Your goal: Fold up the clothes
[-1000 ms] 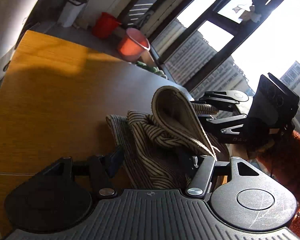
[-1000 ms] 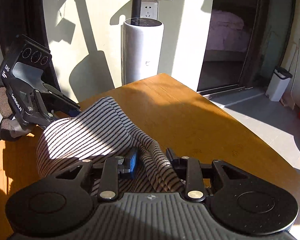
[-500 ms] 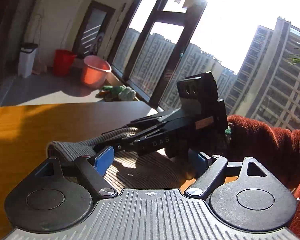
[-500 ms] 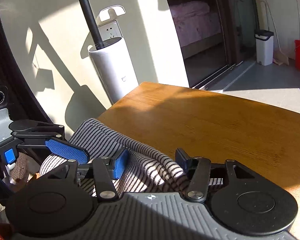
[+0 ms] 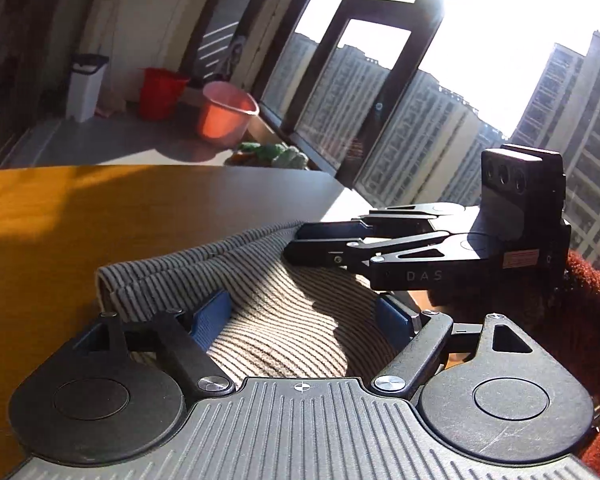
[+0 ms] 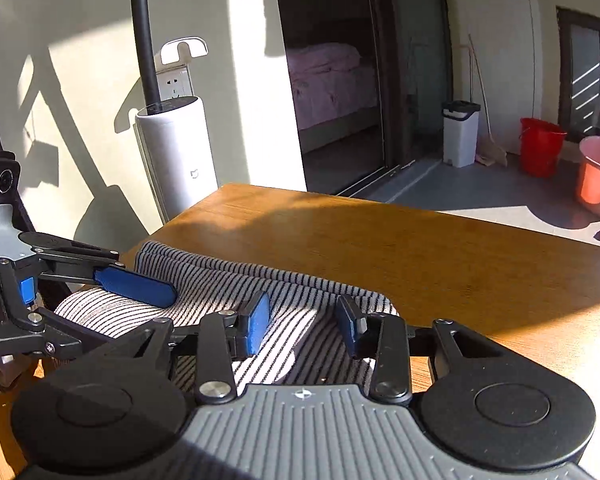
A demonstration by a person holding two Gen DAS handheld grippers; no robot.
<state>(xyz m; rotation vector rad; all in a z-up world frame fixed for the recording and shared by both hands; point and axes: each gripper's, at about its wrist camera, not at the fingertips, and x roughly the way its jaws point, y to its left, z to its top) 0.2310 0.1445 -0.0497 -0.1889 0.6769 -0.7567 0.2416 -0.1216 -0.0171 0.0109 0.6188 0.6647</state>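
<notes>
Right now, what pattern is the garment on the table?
Thin dark-and-light stripes on the garment; clearest in the right wrist view.

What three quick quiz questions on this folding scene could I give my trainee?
1. True or false: the grey-and-cream striped knit garment lies on the brown wooden table.
2. Which claw stands wider, the left claw or the right claw?
3. Multiple choice: the round pink plastic bucket stands on A) the table B) the floor by the window C) the bed.

Key: 1 true; 2 left, while the right claw's pads are closing with garment between them; 3 B.
</notes>
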